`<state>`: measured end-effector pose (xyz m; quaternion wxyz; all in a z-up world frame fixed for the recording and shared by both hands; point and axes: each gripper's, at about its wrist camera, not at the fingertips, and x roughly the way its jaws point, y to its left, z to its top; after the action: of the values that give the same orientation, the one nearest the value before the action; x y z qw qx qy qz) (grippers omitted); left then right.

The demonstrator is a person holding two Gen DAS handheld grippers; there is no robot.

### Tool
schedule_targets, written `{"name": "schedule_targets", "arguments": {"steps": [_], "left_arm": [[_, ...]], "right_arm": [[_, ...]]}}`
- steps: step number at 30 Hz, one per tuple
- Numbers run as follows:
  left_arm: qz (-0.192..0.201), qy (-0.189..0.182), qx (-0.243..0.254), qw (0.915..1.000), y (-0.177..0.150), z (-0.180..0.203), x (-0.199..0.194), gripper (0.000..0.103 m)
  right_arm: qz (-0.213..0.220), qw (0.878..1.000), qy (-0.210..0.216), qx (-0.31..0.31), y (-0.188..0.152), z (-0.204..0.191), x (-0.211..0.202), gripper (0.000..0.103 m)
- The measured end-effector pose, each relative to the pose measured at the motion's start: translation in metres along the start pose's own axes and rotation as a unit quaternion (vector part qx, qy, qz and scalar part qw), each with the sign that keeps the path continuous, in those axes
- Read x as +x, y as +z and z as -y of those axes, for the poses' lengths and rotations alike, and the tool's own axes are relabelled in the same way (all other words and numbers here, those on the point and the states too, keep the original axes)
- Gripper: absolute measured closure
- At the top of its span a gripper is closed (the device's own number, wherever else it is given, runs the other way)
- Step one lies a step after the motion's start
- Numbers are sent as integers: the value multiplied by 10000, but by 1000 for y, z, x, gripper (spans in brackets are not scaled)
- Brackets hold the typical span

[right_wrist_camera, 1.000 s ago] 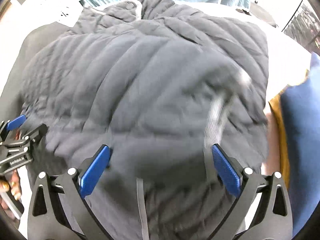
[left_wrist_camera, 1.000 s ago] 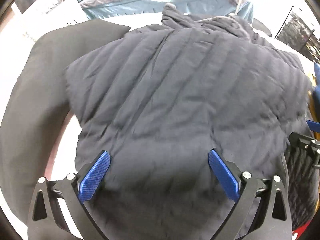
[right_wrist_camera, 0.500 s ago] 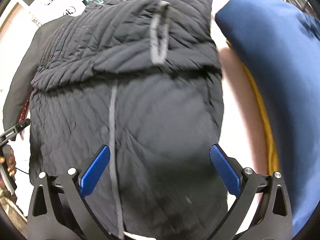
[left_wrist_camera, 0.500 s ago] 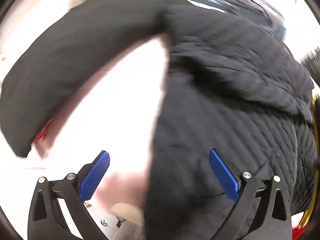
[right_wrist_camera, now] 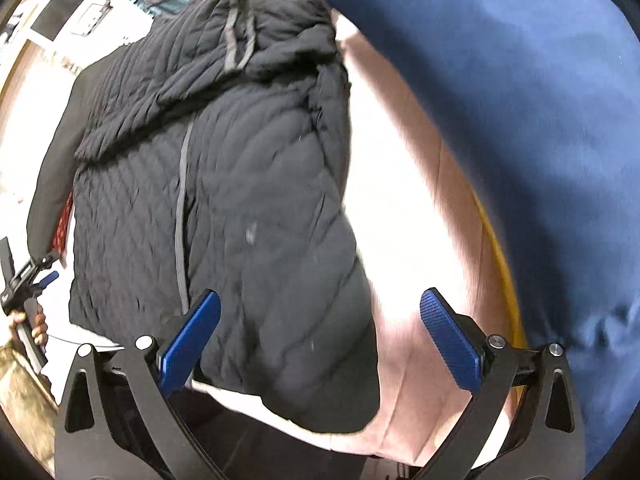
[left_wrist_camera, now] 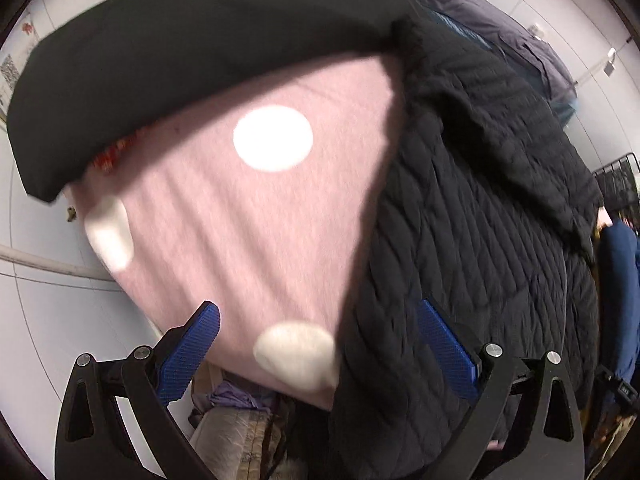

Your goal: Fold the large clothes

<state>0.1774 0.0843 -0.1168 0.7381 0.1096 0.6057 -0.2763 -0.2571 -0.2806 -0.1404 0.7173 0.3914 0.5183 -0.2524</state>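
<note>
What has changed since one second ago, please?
Both grippers drew back and apart: the left gripper now views the pink dotted sheet, the right gripper the jacket's right edge. The sleeve of the black quilted jacket now lies folded across the top. Both stay open, holding nothing.

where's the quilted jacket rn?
The black quilted jacket lies folded on the pink spotted sheet: left-centre in the right wrist view, right half of the left wrist view, between a plain black garment and a blue one.
</note>
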Motion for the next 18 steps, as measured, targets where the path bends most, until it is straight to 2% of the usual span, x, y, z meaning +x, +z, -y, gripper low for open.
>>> {"name": "schedule_targets", "arguments": {"steps": [4,7,10,12,13,14,15,17,18], "left_arm": [[-117,-311,104,9994,-9,7,15,6],[-354,-479,203,9980,-17,9,29,7],[-616,-463,286,9966,-24,15,44,7],[-819,-745,236,9936,-33,20,53,7],[-993,-905,286,9905,-38,26,59,11],[-1148,-902,447,9883,-43,34,65,20],[-1223,-778,600,9876,-47,40,69,34],[-1144,-565,808,9885,-51,49,70,43],[-1151,-626,801,9881,-50,49,67,58]], "right_arm": [[-15,9998,202,51,-4,3,-2,5],[-282,9989,367,101,-4,10,11,5],[-484,9965,566,377,-7,18,25,5],[-616,9934,680,696,-10,25,34,5],[-655,9925,699,764,-11,26,36,5],[-685,9920,720,783,-12,25,38,5],[-695,9922,720,748,-13,23,39,5],[-721,9930,688,632,-13,16,39,5],[-733,9934,674,565,-12,13,39,5]]}}
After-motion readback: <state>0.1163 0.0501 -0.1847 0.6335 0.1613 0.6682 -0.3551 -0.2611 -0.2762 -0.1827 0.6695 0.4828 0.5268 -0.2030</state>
